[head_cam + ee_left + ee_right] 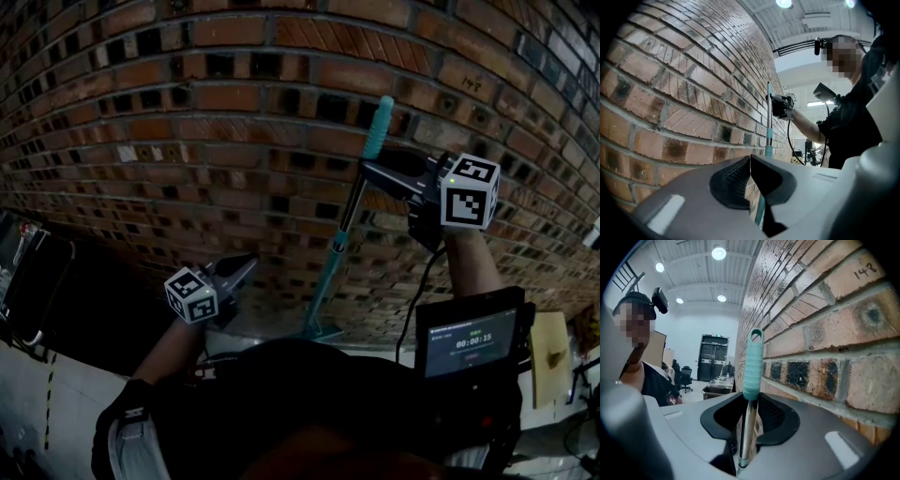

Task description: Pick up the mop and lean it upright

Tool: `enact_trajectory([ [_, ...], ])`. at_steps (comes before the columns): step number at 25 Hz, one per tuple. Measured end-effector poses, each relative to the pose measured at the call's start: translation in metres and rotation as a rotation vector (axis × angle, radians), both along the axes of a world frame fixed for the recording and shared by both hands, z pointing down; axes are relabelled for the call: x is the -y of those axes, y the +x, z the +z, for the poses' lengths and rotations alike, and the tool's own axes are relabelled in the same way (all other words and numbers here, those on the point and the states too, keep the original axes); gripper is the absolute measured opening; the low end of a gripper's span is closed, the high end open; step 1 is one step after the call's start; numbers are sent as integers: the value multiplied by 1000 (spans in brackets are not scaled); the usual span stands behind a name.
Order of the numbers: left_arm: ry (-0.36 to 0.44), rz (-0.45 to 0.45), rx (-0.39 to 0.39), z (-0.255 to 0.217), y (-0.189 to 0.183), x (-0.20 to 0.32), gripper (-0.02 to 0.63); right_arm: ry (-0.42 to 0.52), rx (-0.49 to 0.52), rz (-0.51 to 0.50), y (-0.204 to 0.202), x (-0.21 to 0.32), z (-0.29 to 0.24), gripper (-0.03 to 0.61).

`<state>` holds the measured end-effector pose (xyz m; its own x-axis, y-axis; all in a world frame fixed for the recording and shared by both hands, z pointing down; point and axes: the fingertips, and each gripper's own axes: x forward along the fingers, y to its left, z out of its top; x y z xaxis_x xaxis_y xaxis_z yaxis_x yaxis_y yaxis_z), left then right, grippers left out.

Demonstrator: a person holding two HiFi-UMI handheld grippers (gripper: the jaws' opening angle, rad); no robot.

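The mop, a slim metal shaft topped by a ribbed teal grip, stands steeply on its flat teal mop head. The head rests on the pale floor right at the foot of the red brick wall. The top end tilts in towards the bricks and sits just beside them; no view shows whether the grip touches the wall.

The right gripper is clamped on the bare shaft directly under the teal grip, with the tube running between its two pads. The left gripper is held level lower down, near the shaft but apart from it. Its jaws are pressed together on nothing.

The mop is likely light and stiff, so one grasp high up should steer it easily. The polished tube looks slippery, though, and could slide or spin in the pads. The ribbed grip would probably give a surer hold, but gripping just below it leaves the tip free to meet the bricks. The head may skate out along the floor, so the lean wants to be steep and the release gentle.
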<state>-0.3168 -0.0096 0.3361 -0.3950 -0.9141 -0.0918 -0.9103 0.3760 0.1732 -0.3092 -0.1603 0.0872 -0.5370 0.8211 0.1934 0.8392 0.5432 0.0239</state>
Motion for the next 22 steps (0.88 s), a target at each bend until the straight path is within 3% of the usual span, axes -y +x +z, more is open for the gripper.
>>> enact_trajectory([
  [15,56,10,-33,-6,-3,-6,0,-1,8,4,0,4,-1,114],
  [22,36,-1,-21,-2,-5,-4,2,-2,13,6,0,6,-2,114],
])
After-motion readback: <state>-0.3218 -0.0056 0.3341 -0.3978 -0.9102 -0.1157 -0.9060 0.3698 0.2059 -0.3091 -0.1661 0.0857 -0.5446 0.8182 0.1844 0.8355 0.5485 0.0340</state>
